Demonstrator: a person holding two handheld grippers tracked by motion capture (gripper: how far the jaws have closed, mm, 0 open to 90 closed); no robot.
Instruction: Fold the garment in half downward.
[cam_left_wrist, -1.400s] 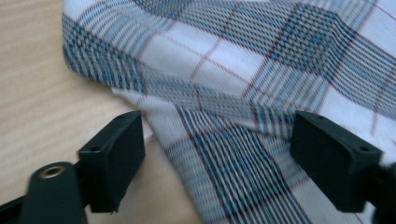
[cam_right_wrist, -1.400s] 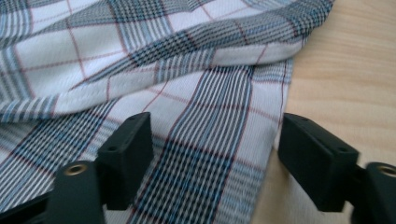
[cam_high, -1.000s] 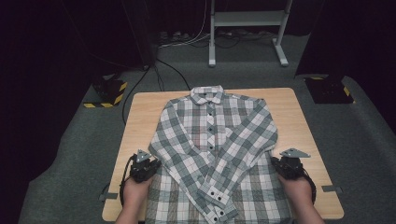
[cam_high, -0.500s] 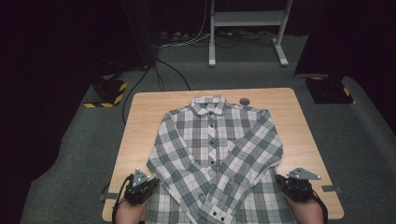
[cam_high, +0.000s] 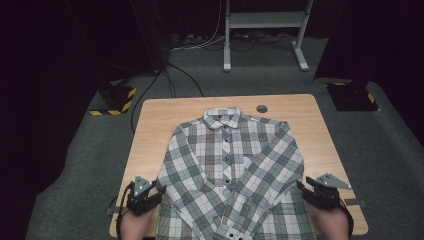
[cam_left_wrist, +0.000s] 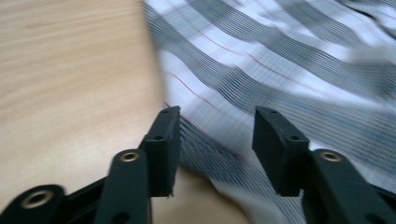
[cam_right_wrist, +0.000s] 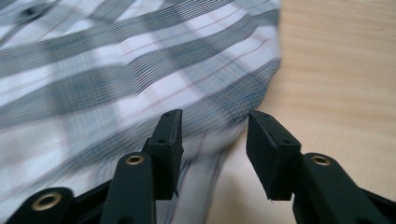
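Note:
A grey, white and black plaid shirt (cam_high: 230, 170) lies buttoned and face up on the wooden table (cam_high: 160, 120), collar at the far side, sleeves folded across the front. My left gripper (cam_high: 159, 192) sits at the shirt's near left edge. In the left gripper view, that gripper (cam_left_wrist: 217, 126) has just been opening; the shirt's edge (cam_left_wrist: 280, 60) lies between its jaws, unpressed. My right gripper (cam_high: 301, 186) sits at the near right edge. The right gripper view shows it (cam_right_wrist: 215, 126) also just opened, with the shirt (cam_right_wrist: 116, 70) lying loose between the jaws.
A small dark round hole (cam_high: 262, 108) is in the tabletop beyond the collar. Bare wood (cam_left_wrist: 70, 70) flanks the shirt on both sides (cam_right_wrist: 336, 60). On the grey floor stand a white frame's legs (cam_high: 227, 50), two black-and-yellow blocks (cam_high: 117, 97), and cables.
Both grippers drew the shirt toward the near edge, uncovering the round hole beyond the collar. Both pairs of jaws then opened and let go of the fabric.

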